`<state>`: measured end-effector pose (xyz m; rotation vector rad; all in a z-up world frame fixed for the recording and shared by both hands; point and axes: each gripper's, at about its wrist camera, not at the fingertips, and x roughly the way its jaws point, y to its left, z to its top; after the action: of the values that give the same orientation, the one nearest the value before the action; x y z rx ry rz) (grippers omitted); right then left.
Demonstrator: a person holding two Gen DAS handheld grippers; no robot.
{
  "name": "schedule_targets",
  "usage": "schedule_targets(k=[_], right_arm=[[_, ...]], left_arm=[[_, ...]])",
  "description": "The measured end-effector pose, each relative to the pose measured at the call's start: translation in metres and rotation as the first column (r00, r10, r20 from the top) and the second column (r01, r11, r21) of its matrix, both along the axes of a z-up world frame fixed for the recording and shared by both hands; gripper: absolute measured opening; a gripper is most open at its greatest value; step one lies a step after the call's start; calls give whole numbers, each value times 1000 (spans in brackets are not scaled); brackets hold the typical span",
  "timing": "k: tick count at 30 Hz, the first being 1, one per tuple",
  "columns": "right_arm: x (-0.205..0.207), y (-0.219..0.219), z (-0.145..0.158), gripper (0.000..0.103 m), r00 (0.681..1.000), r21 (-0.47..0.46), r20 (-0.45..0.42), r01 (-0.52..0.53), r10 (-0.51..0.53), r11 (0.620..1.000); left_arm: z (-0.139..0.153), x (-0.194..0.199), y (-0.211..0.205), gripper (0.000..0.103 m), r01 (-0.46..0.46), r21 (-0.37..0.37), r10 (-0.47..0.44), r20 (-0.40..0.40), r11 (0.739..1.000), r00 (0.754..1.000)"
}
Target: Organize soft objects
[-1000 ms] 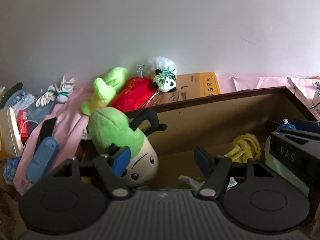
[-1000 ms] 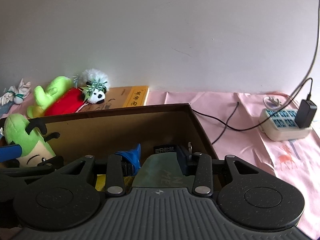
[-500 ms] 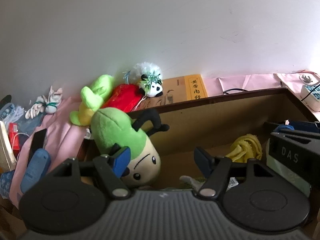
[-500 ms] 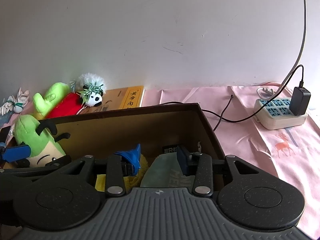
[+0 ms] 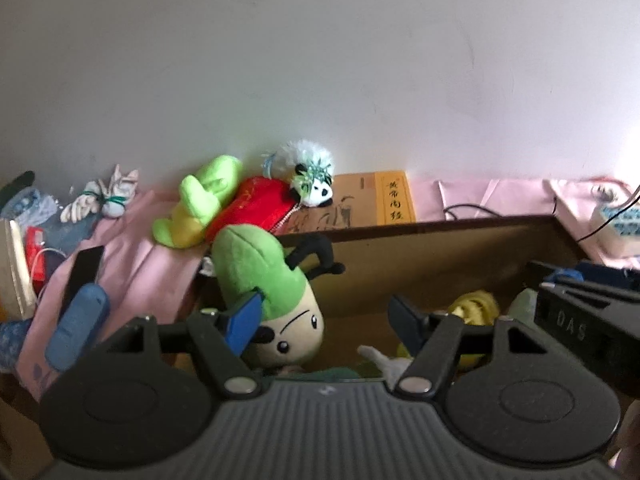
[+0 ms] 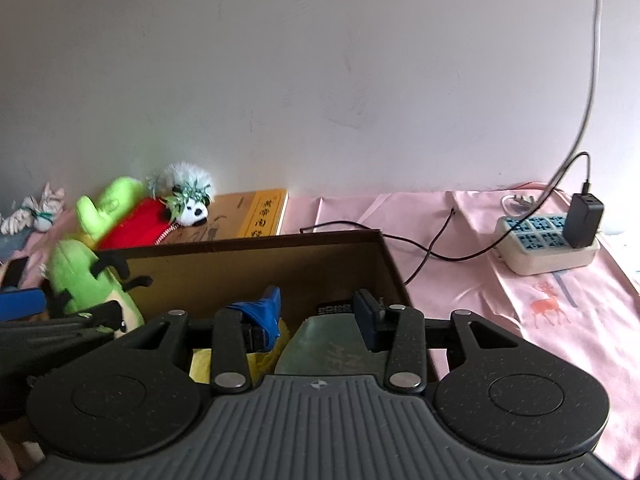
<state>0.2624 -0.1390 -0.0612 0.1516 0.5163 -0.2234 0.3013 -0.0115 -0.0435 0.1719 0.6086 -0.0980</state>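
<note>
Left wrist — gripper [image 5: 326, 320] open, green plush [image 5: 268, 284] in box [image 5: 440, 252].

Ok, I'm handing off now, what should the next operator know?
Left gripper: jaws open, empty, over the box.
Right gripper: jaws open, nothing gripped, above the grey-green cloth.
Done: green-capped plush, yellow cloth and the grey-green cloth are in the box.
Left: panda plush, lime plush and red pouch behind the box; white bundle far left.
</note>
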Motion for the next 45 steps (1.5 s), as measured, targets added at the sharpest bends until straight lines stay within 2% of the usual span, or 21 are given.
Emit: schedule_targets(k=[4, 9, 13, 23, 30, 39, 45], right_arm=[[-26, 2, 13, 25, 1000, 4, 14, 15, -15, 1000], [-66, 9, 29, 25, 999, -1, 39, 1, -1, 1000], [-96, 13, 38, 26, 998, 26, 55, -41, 40, 999], [-147, 22, 39, 26, 995, 31, 86, -48, 45, 998], [-165, 25, 36, 26, 995, 22, 69, -71, 69, 997], [-178, 32, 37, 26, 993, -18, 66, -95, 96, 995], [-181, 35, 34, 27, 992, -17, 57, -108, 109, 994]], left_arm=[[18, -31, -2, 71, -45, 22, 43, 53, 999, 998], [33, -69, -1, 72, -83, 36, 81, 62, 996, 995], [36, -97, -1, 72, -111, 83, 105, 68, 990, 992], [28, -155, 10, 73, -114, 64, 114, 4, 991, 993], [30, -180, 14, 73, -117, 59, 116, 18, 991, 993], [29, -192, 17, 73, -107, 37, 108, -21, 994, 994], [27, -192, 21, 73, -139, 44, 140, -37, 989, 989]])
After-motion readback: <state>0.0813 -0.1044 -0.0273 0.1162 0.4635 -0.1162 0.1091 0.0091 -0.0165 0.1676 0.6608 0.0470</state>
